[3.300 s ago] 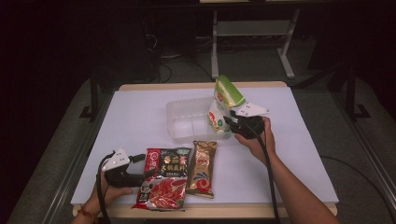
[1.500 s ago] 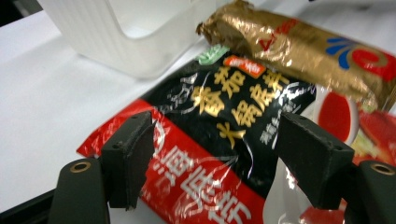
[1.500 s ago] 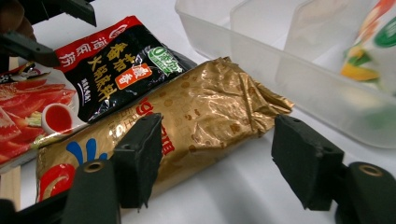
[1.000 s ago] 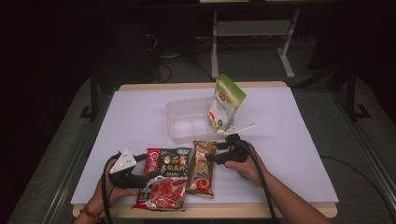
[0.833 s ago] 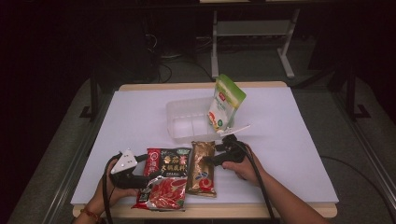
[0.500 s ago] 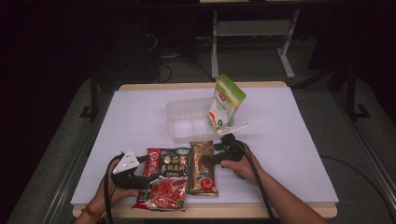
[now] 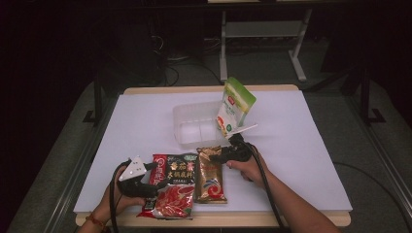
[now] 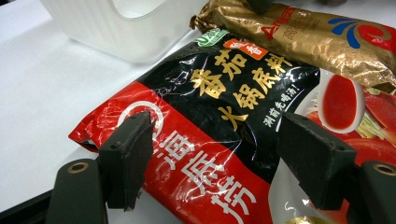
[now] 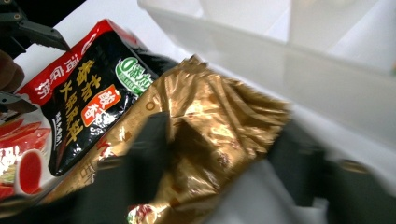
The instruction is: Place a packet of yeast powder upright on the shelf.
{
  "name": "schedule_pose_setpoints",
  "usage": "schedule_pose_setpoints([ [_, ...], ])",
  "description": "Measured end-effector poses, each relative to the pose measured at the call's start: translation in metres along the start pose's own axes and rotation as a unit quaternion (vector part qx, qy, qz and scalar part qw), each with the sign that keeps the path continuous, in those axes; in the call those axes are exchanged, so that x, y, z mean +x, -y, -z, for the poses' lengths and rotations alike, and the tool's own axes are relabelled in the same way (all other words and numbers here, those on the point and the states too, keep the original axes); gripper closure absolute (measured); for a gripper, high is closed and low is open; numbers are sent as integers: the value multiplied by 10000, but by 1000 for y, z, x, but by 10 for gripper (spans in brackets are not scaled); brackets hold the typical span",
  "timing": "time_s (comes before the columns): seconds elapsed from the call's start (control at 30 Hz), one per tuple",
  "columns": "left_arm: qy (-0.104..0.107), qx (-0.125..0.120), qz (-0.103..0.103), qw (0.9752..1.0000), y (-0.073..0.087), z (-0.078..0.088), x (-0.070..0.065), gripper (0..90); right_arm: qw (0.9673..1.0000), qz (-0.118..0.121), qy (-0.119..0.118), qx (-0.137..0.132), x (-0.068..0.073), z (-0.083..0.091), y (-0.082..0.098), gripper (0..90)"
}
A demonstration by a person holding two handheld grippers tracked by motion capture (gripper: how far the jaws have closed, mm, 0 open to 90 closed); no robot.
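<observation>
At the table's near-left edge, the left gripper (image 7: 145, 180) rests with its jaws apart and nothing clamped, straddling the corner of the red-and-black soup-base pouch (image 7: 170, 187); its own view shows both pads clear of the glossy film (image 8: 219, 135). Just right of that pouch, touching it along one side, lies the gold snack packet (image 7: 210, 175), its long axis running from the near edge towards the clear plastic tub (image 7: 194, 127). The right gripper (image 7: 219, 156) comes in at the packet's far end, the crimped top nearest the tub, and its jaws have just been closing with that crumpled gold end (image 9: 210, 126) between them; blur leaves it unclear whether the pads already press. The right hand (image 7: 248, 167) is much the nearer to the packet. Farther right, a green-and-white pouch (image 7: 234, 108) stands tilted at the tub's right end, well apart from the grip.
</observation>
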State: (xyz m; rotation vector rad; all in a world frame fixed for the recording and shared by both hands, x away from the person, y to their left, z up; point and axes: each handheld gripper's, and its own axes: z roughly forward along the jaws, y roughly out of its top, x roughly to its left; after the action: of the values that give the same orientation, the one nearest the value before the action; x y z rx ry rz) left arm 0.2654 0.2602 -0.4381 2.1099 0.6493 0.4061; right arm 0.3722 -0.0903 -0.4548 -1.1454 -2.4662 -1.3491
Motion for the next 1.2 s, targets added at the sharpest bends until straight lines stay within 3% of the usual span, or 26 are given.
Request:
schedule_pose_setpoints([
  [0.07, 1, 0, -2, 10000, 0, 0, 0, 264, 9999, 102, 49, -110, 0, 7, 0, 658],
  [0.1, -3, 3, -7, 10000, 0, 0, 0, 264, 9999, 102, 49, -110, 0, 7, 0, 658],
  [0.2, 4, 9, -5, 10000, -1, -1, 0, 264, 9992, 309, 145, -199, 0, 12, 1, 801],
  [0.27, -9, 29, -4, 10000, -1, -1, 1, 264, 9983, 484, 169, -268, 2, 16, 1, 848],
  [0.43, -27, -23, 26, 10000, 0, 0, 2, 264, 9956, 794, 206, -456, 11, 28, 0, 884],
  [0.53, -52, -53, 58, 10000, 0, 2, 3, 264, 9928, 984, 230, -648, 20, 46, -3, 896],
  [0.83, -143, -160, 192, 9996, 1, 5, 8, 264, 9869, 1293, 227, -934, 35, 72, -3, 900],
  [1.03, -157, -159, 203, 9995, 2, 6, 10, 265, 9812, 1525, 232, -1161, 50, 92, -9, 900],
  [1.2, -181, -232, 246, 9993, 2, 8, 12, 264, 9771, 1731, 284, -1203, 60, 99, -12, 900],
])
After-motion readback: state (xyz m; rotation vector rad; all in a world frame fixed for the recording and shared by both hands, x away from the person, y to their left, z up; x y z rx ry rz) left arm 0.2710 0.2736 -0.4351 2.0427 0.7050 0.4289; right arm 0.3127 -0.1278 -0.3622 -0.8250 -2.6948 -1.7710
